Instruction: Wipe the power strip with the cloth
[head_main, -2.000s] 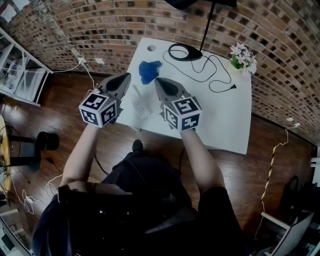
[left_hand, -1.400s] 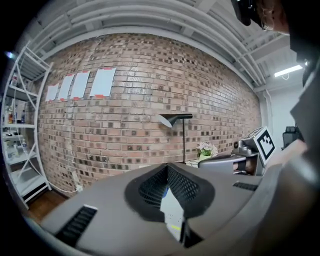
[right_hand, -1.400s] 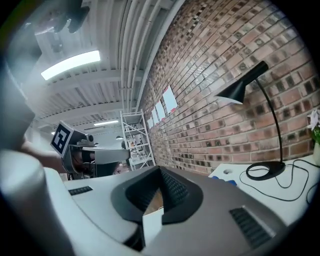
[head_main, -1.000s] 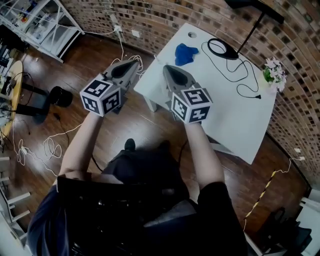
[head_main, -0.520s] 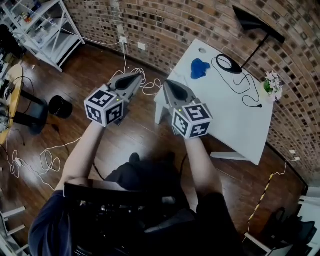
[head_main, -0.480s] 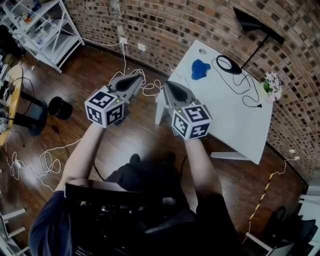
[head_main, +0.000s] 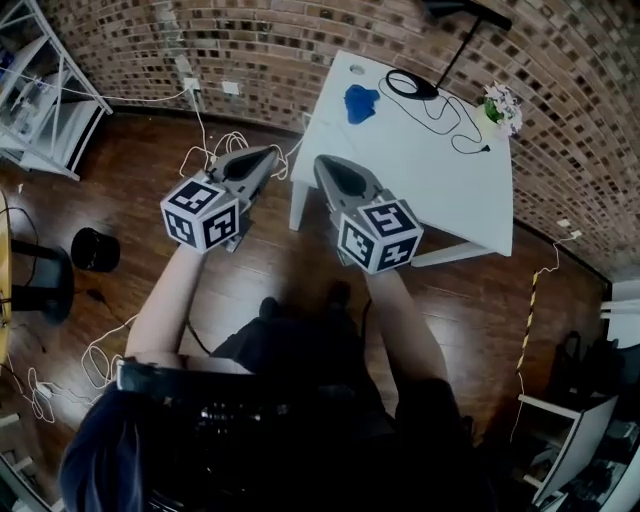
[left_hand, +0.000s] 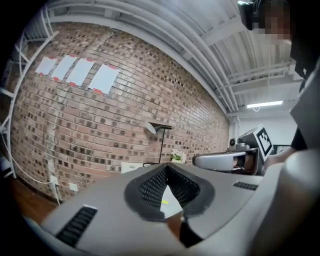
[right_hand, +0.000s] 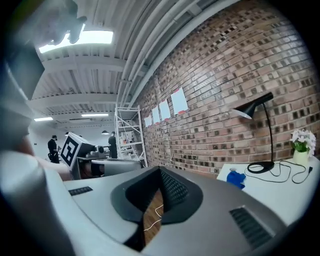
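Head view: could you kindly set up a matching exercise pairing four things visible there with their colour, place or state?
Things:
1. cloth
2. flowers
3. lamp
4. left gripper

Descriptions:
A. shut and empty, above the wooden floor
B. black, at the table's far edge
C. blue, crumpled on the white tabletop
D. pale blossoms, at the corner by the brick wall

Pairs: 1-C, 2-D, 3-B, 4-A
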